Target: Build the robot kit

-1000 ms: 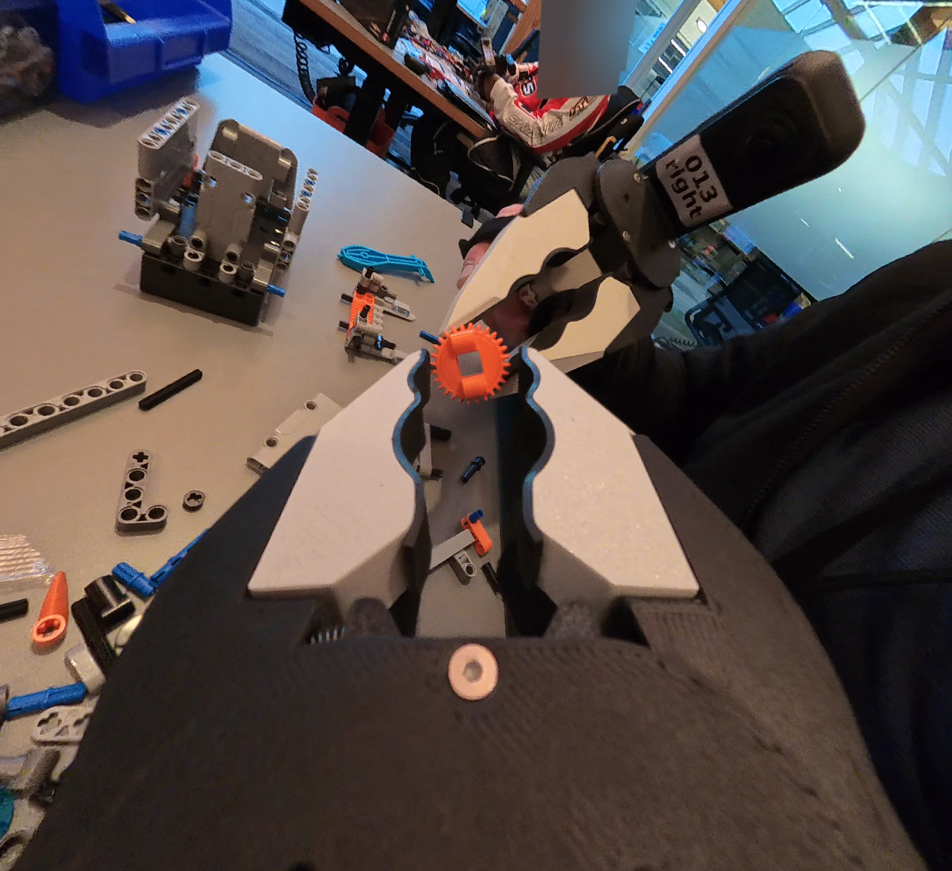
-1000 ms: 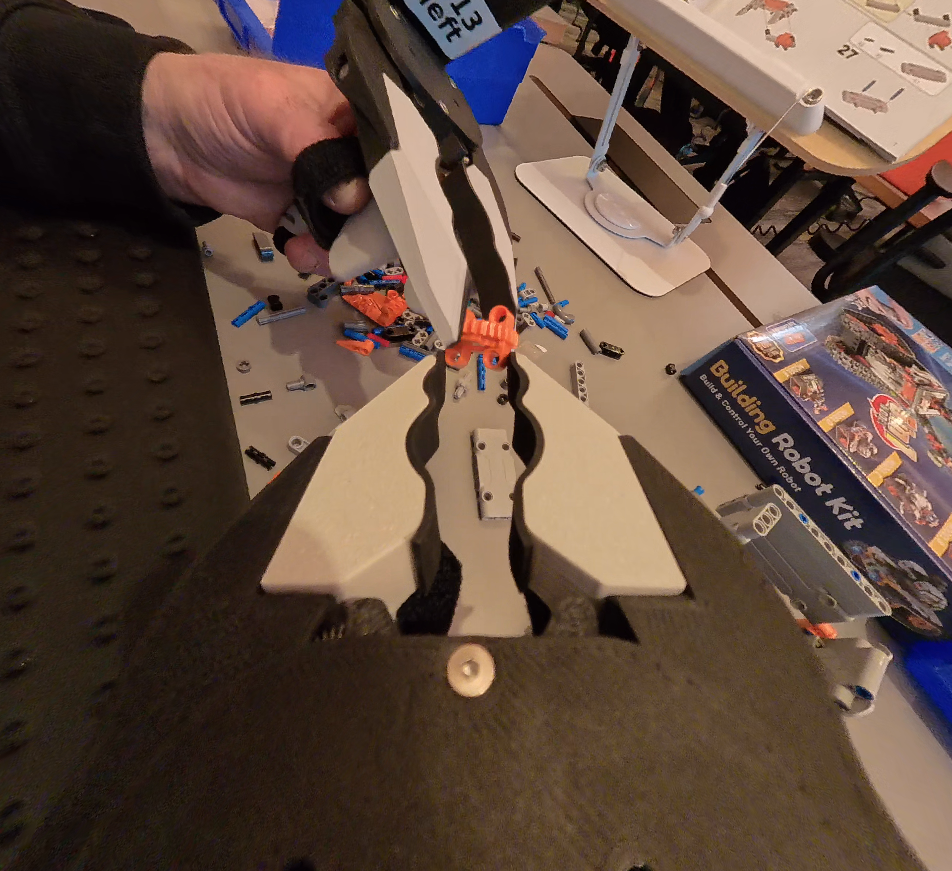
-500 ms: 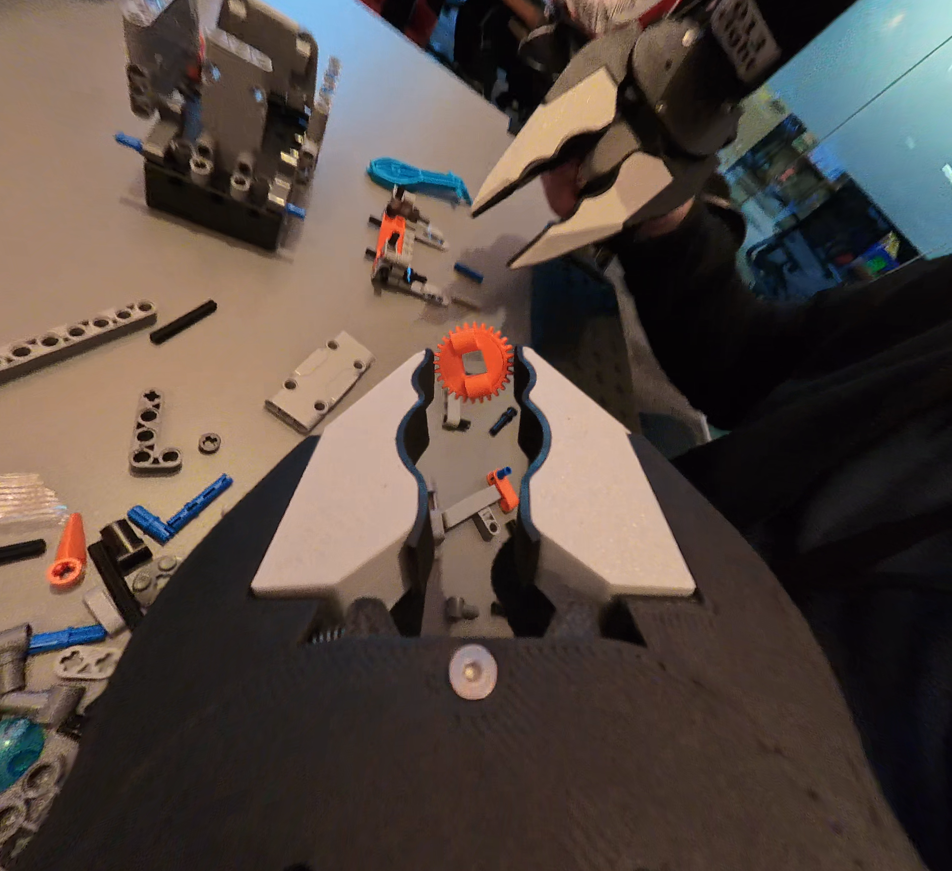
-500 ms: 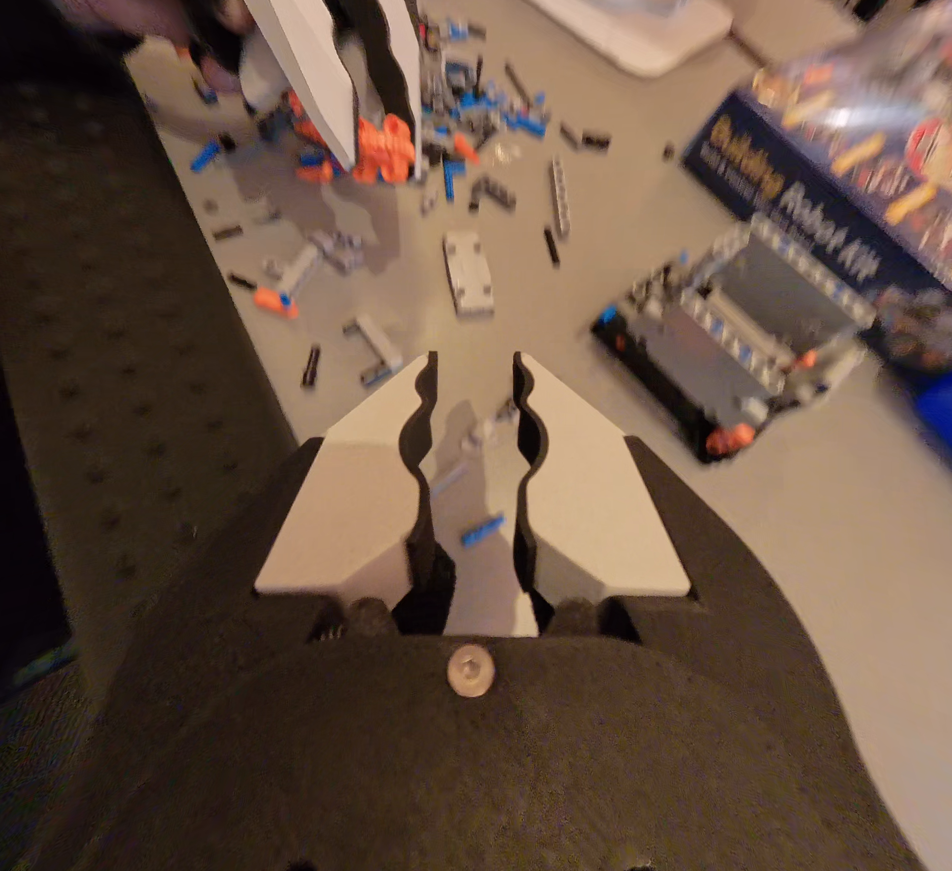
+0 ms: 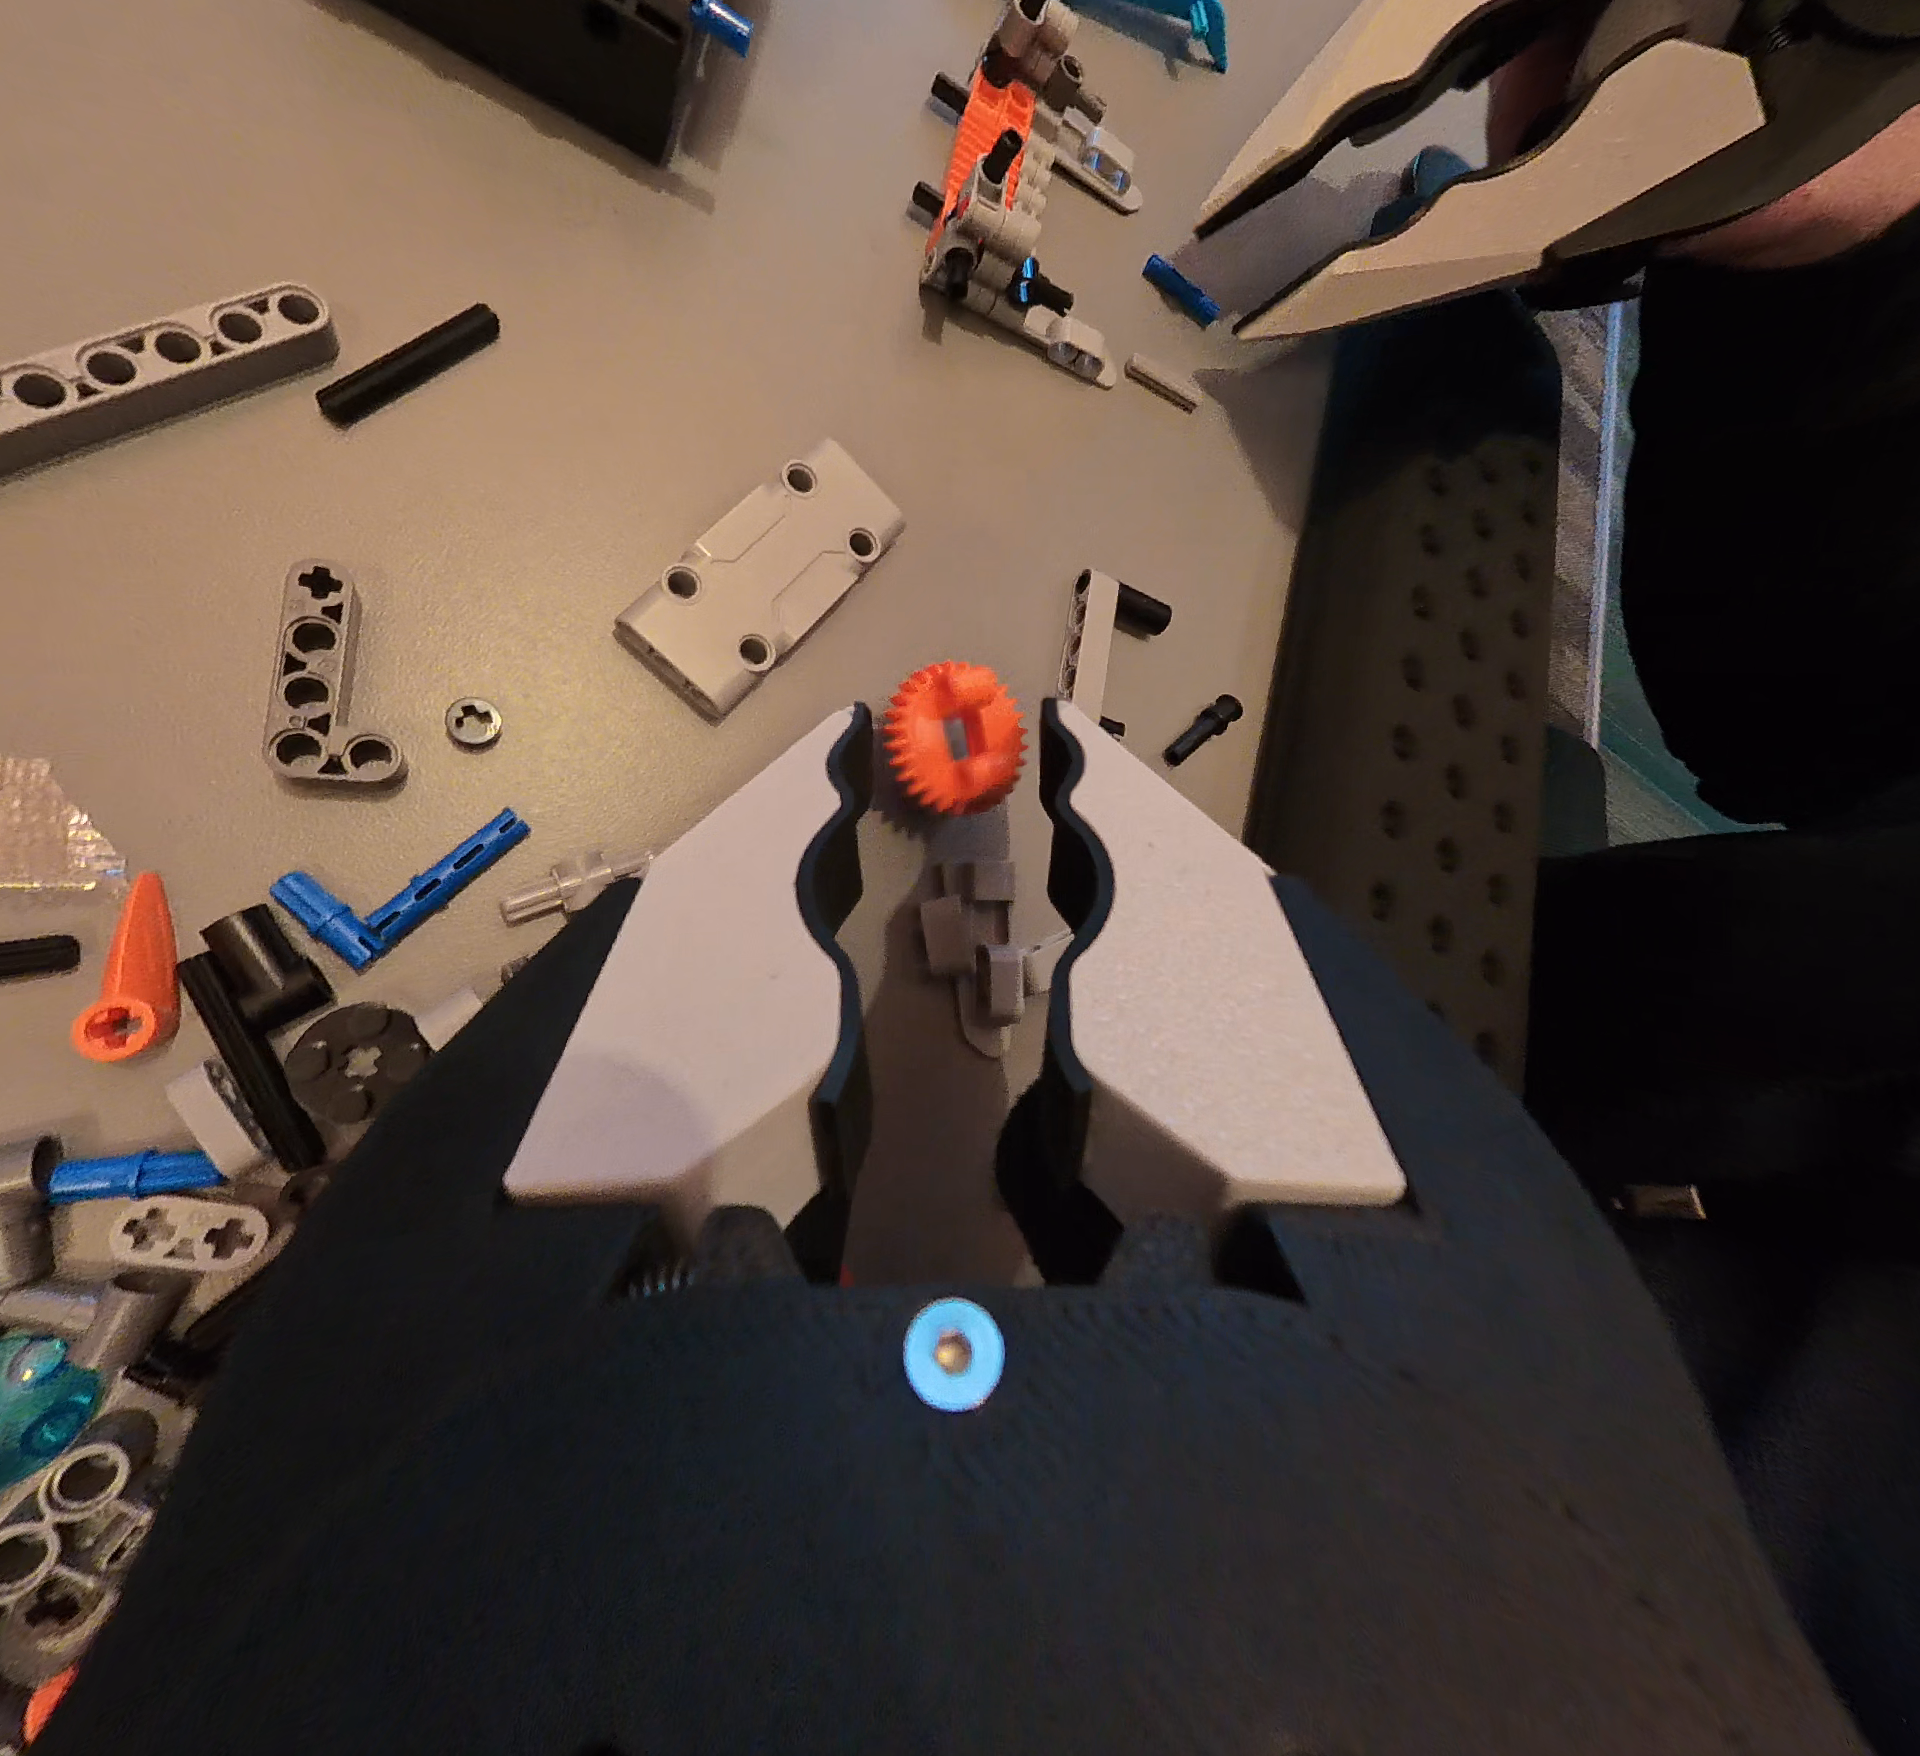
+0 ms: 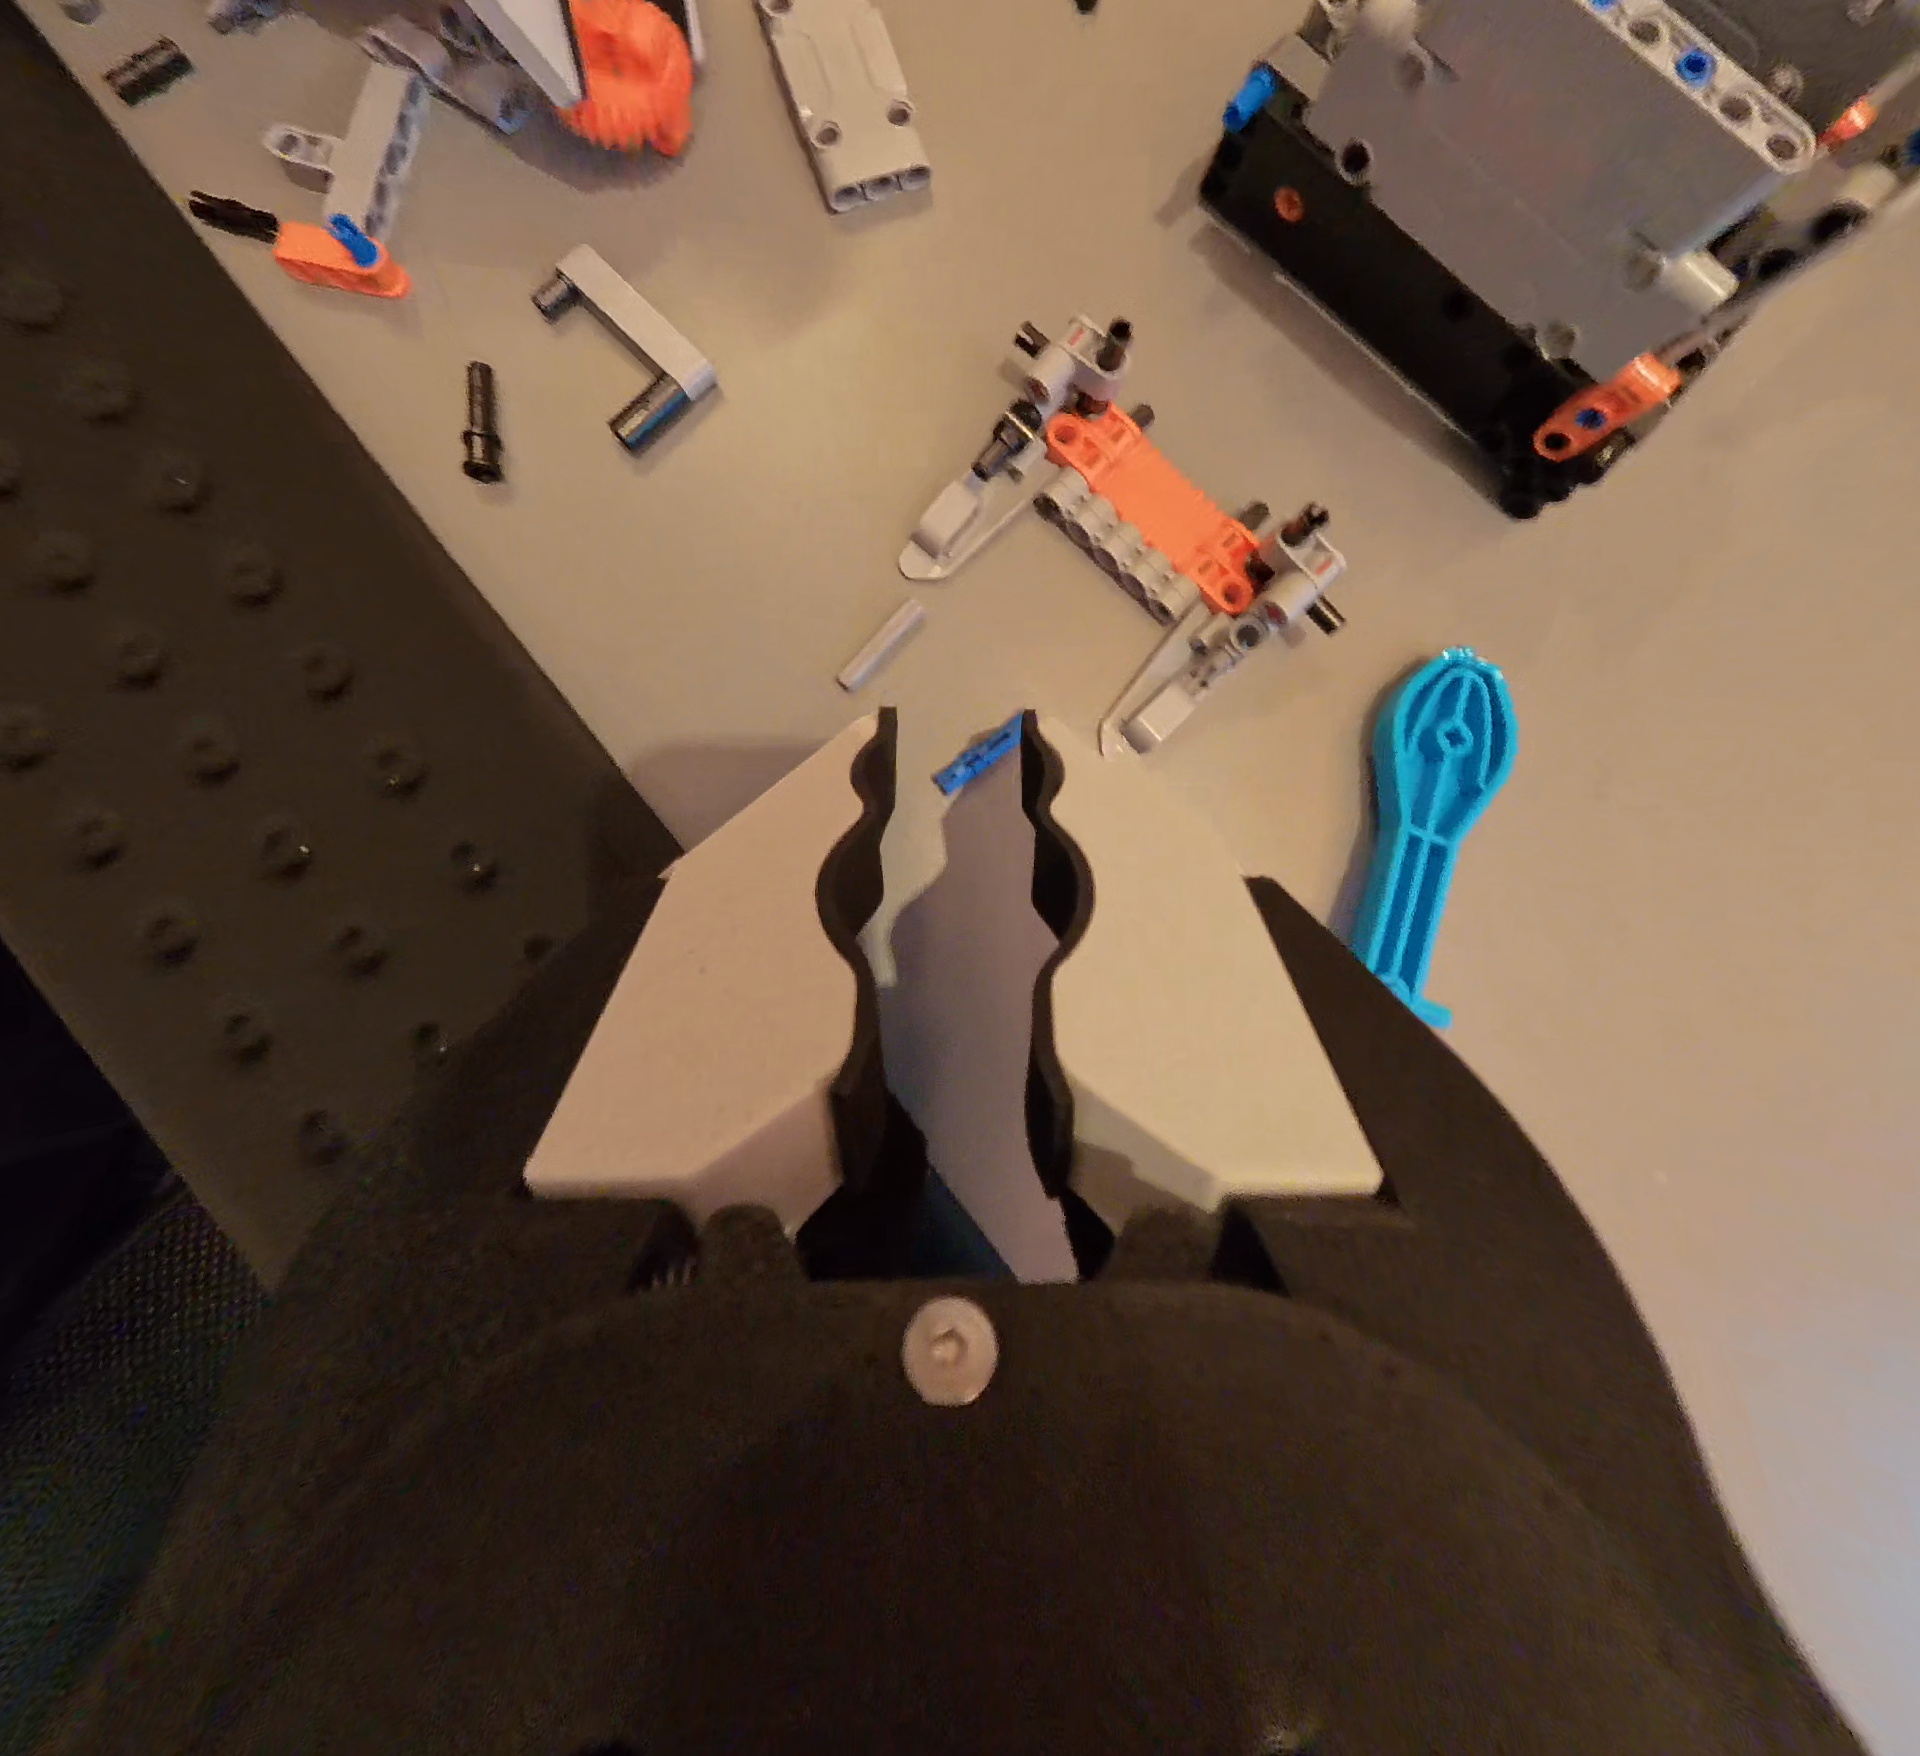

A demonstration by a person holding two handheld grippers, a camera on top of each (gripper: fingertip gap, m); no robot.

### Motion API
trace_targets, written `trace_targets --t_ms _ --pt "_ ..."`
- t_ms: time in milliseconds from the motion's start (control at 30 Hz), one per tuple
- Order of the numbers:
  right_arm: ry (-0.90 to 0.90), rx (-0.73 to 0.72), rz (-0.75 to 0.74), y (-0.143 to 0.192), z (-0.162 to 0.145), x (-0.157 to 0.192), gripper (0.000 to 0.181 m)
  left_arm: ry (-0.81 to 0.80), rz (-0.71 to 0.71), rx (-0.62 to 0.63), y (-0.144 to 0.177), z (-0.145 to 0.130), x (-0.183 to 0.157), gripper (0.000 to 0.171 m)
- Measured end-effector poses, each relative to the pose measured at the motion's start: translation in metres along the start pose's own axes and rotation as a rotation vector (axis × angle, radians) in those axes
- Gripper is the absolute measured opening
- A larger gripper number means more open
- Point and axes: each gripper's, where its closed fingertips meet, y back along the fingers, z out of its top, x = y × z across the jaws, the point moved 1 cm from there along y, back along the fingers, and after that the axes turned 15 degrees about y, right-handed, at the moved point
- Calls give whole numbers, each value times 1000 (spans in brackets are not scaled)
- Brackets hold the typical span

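My left gripper [image 5: 951, 735] hangs low over the grey table [image 5: 520, 511] with its jaws slightly apart. A small orange gear [image 5: 956, 750] sits tilted between the fingertips, with a thin gap on each side. It also shows in the right wrist view [image 6: 623, 80] at the left gripper's tips, close to the table. My right gripper [image 6: 956, 719] is open and empty. A short blue pin [image 6: 977, 761] lies on the table just beyond its tips. The right gripper also shows in the left wrist view [image 5: 1226, 281] at the upper right.
A flat grey panel [image 5: 764, 579], a small orange-and-grey assembly [image 6: 1143, 511], a light-blue tool [image 6: 1434, 813] and a large grey-and-black block assembly [image 6: 1507, 179] lie around. Loose parts pile up at the lower left [image 5: 156, 1135]. A black studded mat [image 6: 208, 563] borders the table. The gap from one gripper's tips to the other's is roughly 15 cm.
Both grippers have parted and dropped from mid-air toward the table. The left jaws have widened slightly and the gear now sits tilted between them. The right gripper moved over the blue pin.
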Motion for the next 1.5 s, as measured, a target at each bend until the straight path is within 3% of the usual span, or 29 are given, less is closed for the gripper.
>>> trace_targets --t_ms 400,500,633,800,1033,1500 --pt "-50 12 -22 -9 -7 -2 3 -25 -2 -25 4 2 -3 35" --pt "-106 -114 16 -4 11 0 3 -96 -24 -72 8 9 -15 34" --pt "-242 -441 139 12 62 5 3 -293 -10 -208 20 25 -42 32" --pt "-347 -667 269 18 105 8 3 -511 60 -338 31 35 -69 26" --pt "-357 -734 368 8 136 18 3 -590 100 -368 28 34 -78 22" --pt "-384 -775 423 7 144 18 3 -742 236 -385 32 35 -78 20"
